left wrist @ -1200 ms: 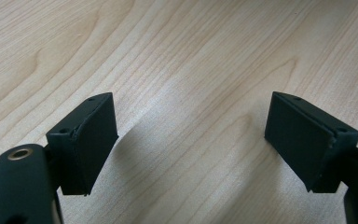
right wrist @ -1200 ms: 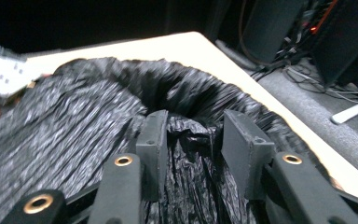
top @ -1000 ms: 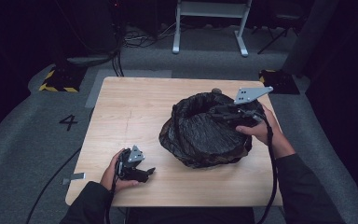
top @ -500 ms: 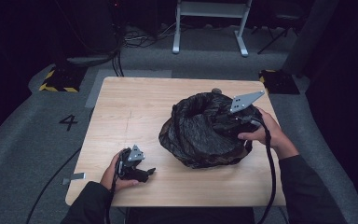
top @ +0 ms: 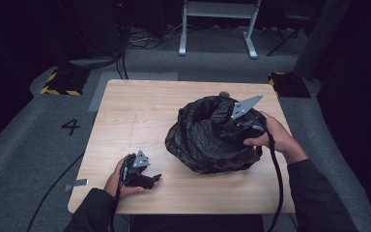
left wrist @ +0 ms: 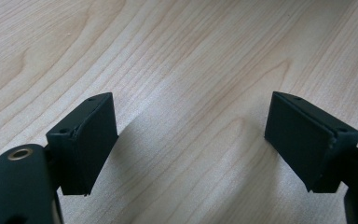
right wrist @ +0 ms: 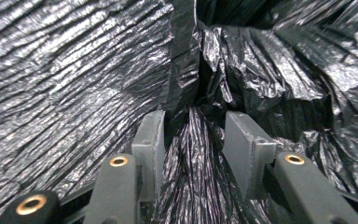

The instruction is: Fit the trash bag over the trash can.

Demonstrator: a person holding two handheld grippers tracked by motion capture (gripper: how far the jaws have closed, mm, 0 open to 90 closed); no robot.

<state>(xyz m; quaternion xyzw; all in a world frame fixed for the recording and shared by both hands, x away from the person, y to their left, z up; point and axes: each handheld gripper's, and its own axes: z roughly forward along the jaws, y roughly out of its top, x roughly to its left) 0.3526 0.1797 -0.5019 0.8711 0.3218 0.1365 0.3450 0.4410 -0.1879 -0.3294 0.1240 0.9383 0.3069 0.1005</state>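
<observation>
While crinkled glossy black plastic bag bunches between right gripper jaws.

Dim, soft high view, surroundings going black; the bench is bright and sharp close up, glare glinting off the crinkled bag.

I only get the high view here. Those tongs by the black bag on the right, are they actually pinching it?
Observer: In the right gripper view, the right tongs have a gathered fold of the black bag between their jaws, which stand partly closed around it.
Operator: And the other tongs, near the table's front edge?
Observer: The left gripper view shows the left tongs wide open, with bare wooden table between the jaws.
Operator: Anything inside the bag?
Observer: From the right gripper view I see crinkled black plastic and a dark opening at the top; its contents cannot be told.
</observation>
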